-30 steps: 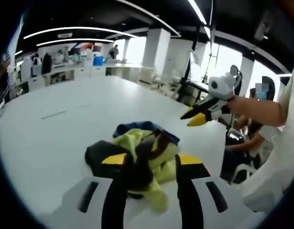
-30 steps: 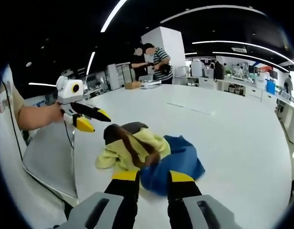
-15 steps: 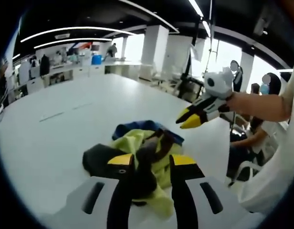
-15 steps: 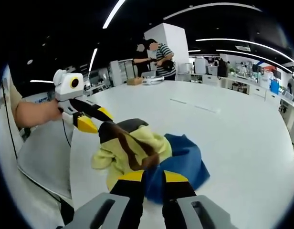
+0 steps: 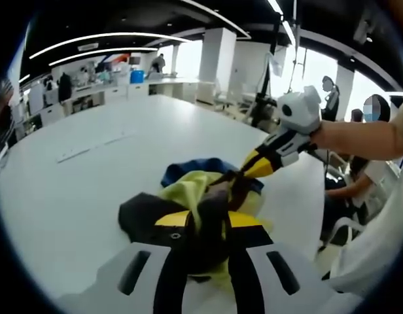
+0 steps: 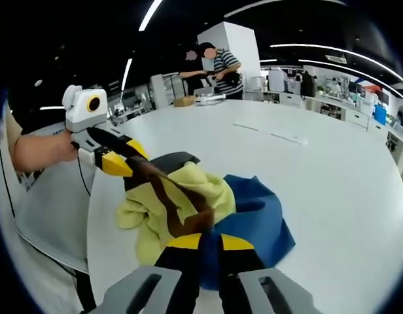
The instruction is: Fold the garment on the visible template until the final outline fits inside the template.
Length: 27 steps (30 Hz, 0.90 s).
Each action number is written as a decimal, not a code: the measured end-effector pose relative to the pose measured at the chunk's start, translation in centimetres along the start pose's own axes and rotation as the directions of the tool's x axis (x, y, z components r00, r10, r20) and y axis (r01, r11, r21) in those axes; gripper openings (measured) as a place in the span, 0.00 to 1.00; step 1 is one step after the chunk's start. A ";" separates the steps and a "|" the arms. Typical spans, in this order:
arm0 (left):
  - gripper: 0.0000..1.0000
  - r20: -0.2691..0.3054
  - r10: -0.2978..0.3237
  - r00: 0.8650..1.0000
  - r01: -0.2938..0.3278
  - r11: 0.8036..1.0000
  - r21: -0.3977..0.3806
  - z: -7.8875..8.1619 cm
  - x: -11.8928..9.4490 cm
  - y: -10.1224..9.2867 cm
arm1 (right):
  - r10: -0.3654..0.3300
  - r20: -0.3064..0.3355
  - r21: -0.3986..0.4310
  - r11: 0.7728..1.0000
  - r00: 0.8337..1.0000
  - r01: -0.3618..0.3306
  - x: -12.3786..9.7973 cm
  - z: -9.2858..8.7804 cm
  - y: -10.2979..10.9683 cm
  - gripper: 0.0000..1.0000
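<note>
crumpled yellow, blue & dark fabric garment (image 6: 201, 206) lies bunched on white bench (image 6: 332, 176). left claw (image 5: 203, 221) & right claw (image 6: 210, 241) both pinched on cloth. step, by the look: grip & spread; next calls for pulling it flat before folding.

Bright ceiling strips (edges warped, soft)

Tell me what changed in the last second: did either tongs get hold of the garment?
Both did. The left tongs and right tongs, open above the crumpled garment a second ago, came down and closed on its dark-brown parts. The garment stays bunched on the white table, not yet spread.
</note>
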<state>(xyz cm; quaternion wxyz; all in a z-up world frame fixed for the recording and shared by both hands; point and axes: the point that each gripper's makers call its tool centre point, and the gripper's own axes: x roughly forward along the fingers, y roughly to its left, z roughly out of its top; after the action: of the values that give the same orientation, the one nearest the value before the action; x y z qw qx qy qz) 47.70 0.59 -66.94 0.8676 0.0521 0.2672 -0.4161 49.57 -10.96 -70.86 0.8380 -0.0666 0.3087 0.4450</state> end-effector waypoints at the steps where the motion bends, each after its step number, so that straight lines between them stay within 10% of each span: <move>1: 0.17 -0.002 0.001 1.000 -0.001 1.000 -0.001 0.0 0.0 0.0 | 0.008 -0.003 0.000 1.000 1.000 -0.008 0.1 0.0 0.1 0.02; 16: 0.03 0.009 0.007 1.000 -0.007 1.000 0.019 0.2 0.0 -0.1 | 0.013 -0.012 -0.016 1.000 1.000 -0.013 0.0 -0.3 0.5 0.00; 27: 0.17 0.061 0.030 0.998 -0.035 0.996 0.077 1.9 0.0 -0.8 | 0.010 -0.011 -0.017 1.000 1.000 -0.010 0.0 -0.2 0.5 0.00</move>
<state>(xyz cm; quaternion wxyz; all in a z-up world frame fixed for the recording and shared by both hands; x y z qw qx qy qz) 47.95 -0.54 -65.23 0.8793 0.0780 0.2235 -0.4133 49.07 -10.71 -71.01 0.8335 -0.0745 0.3098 0.4514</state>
